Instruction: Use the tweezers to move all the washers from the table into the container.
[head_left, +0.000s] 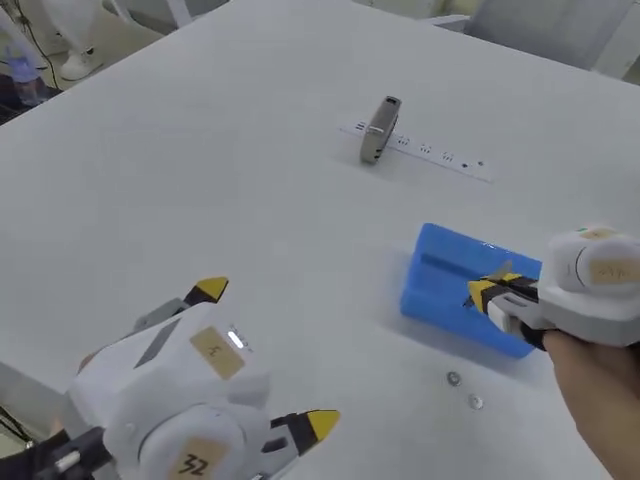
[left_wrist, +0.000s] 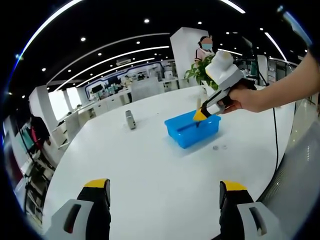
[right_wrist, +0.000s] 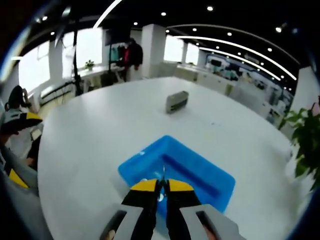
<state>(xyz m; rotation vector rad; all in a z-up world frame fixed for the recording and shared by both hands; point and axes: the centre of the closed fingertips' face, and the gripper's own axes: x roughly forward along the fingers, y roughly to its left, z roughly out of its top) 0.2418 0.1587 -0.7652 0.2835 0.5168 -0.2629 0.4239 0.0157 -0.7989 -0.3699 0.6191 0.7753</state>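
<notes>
Head view: my left gripper (head_left: 265, 358) low left, jaws spread, empty. My right gripper (head_left: 487, 293) over blue container (head_left: 450, 262). Two washers (head_left: 453, 378) on table (head_left: 200, 180), near container.
Left gripper view: my jaws apart; washers (left_wrist: 216, 147) beside container (left_wrist: 189, 134).
Right gripper view: jaws nearly together, pinching tweezers (right_wrist: 163, 174); tips above container (right_wrist: 200, 176) interior.

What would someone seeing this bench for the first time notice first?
The bright blue container stands out on the white table, right of centre in the head view, with the right hand-held gripper poised over it, jaws shut on thin tweezers. Next, two small washers lie on the table close beside it, and the left hand-held gripper hangs open at lower left.
</notes>
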